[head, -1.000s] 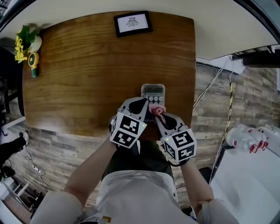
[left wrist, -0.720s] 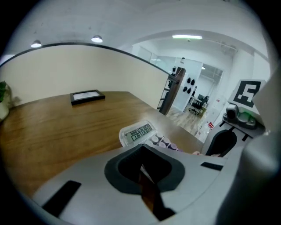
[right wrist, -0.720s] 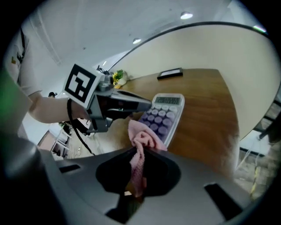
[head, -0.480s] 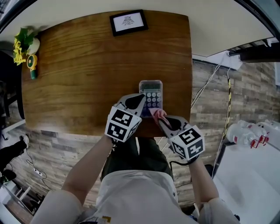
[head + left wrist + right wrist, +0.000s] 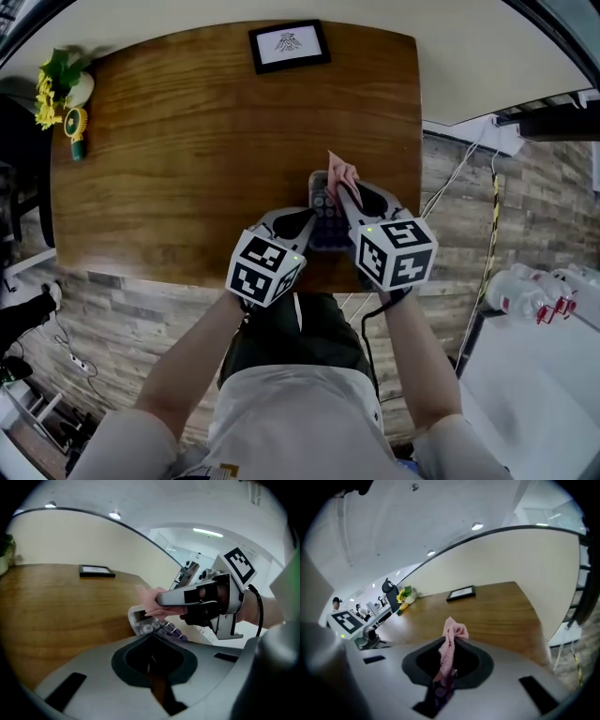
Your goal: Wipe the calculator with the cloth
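Observation:
A small grey calculator [image 5: 322,208] with purple keys lies near the front edge of the wooden table [image 5: 187,141], mostly covered by both grippers. My left gripper [image 5: 307,225] is shut on its near end; in the left gripper view the calculator [image 5: 152,627] juts out just past the jaw tips [image 5: 151,637]. My right gripper [image 5: 345,189] is shut on a pink cloth [image 5: 339,171], which pokes out past its tips over the calculator's far end. The cloth [image 5: 451,632] stands bunched between the right jaws [image 5: 452,644]. Cloth [image 5: 149,598] touches the display end.
A black-framed picture [image 5: 289,46] lies at the table's far edge. A vase of yellow flowers [image 5: 58,89] stands at the far left corner. The table's right edge runs close beside the calculator, with cables on the floor below [image 5: 459,187].
My right gripper has carried the cloth from the calculator's near end, over the keys, up to its far end. The left gripper has stayed on the near end.

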Demonstrator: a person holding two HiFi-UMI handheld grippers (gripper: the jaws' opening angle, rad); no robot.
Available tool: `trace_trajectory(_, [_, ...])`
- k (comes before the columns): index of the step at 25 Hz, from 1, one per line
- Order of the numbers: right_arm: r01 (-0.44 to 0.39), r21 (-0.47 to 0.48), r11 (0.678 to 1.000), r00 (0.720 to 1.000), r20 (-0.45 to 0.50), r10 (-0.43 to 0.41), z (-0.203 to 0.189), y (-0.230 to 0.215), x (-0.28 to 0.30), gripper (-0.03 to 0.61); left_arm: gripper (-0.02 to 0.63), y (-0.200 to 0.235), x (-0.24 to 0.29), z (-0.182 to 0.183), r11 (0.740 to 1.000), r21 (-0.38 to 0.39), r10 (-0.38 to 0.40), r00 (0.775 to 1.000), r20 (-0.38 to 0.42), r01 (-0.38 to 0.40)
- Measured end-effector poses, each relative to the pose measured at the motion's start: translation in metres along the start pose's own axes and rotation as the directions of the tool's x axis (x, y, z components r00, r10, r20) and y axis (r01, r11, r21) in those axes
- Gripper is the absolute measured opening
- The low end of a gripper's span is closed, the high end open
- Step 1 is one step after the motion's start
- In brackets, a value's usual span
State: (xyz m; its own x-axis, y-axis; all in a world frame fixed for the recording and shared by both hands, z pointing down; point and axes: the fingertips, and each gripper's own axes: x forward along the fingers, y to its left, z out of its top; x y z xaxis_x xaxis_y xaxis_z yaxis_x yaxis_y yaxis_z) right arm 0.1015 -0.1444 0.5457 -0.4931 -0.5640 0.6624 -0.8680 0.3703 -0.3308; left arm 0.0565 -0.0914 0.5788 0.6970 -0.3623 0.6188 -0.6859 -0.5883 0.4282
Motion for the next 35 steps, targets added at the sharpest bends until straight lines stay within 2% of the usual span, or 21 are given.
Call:
trace_trajectory(5, [-0.025, -0.039, 0.999, 0.996, -0.087, 0.021, -0.024, 0.02, 0.014, 0.043, 0.002, 0.001, 0.001, 0.0, 1.0, -0.015, 0.008, 1.0, 0.011, -0.008])
trace_trajectory(15, [-0.097, -0.023, 0.995, 0.984, -0.154, 0.092, -0.076, 0.05, -0.022, 0.041, 0.002, 0.003, 0.0, -0.001, 0.999, -0.018, 0.028, 1.0, 0.006, -0.028])
trace_trajectory(20, [-0.157, -0.022, 0.987, 0.951, -0.272, 0.145, -0.116, 0.061, -0.044, 0.04, 0.002, 0.003, 0.0, -0.001, 1.0, -0.012, 0.011, 1.0, 0.008, -0.01])
trace_trajectory(22, [-0.166, -0.038, 0.985, 0.924, -0.355, 0.142, -0.14, 0.06, -0.053, 0.04, 0.003, 0.004, 0.0, -0.001, 1.0, -0.022, 0.008, 1.0, 0.014, -0.008])
trace_trajectory(24, [-0.162, -0.053, 0.985, 0.916, -0.38, 0.13, -0.151, 0.056, -0.064, 0.038, 0.003, 0.004, 0.0, -0.002, 0.999, -0.042, 0.006, 1.0, 0.021, -0.005])
trace_trajectory(27, [-0.13, -0.061, 0.99, 0.945, -0.31, 0.105, -0.127, 0.043, -0.075, 0.04, 0.003, 0.003, 0.001, -0.001, 0.999, -0.045, 0.001, 1.0, 0.021, 0.0])
trace_trajectory(30, [-0.094, -0.088, 0.992, 0.979, -0.187, 0.076, -0.073, 0.026, -0.07, 0.041, 0.003, 0.003, 0.0, -0.001, 0.999, -0.035, 0.0, 1.0, 0.016, 0.001])
trace_trajectory(32, [-0.067, -0.101, 0.993, 0.992, -0.11, 0.056, -0.037, 0.014, -0.059, 0.041, 0.003, 0.003, 0.0, -0.001, 0.999, -0.033, -0.002, 1.0, 0.018, 0.003])
trace_trajectory(35, [-0.056, -0.022, 0.998, 0.998, -0.01, 0.056, 0.003, 0.005, -0.036, 0.041, 0.002, 0.003, 0.0, -0.001, 1.0, -0.026, 0.001, 1.0, 0.022, -0.001])
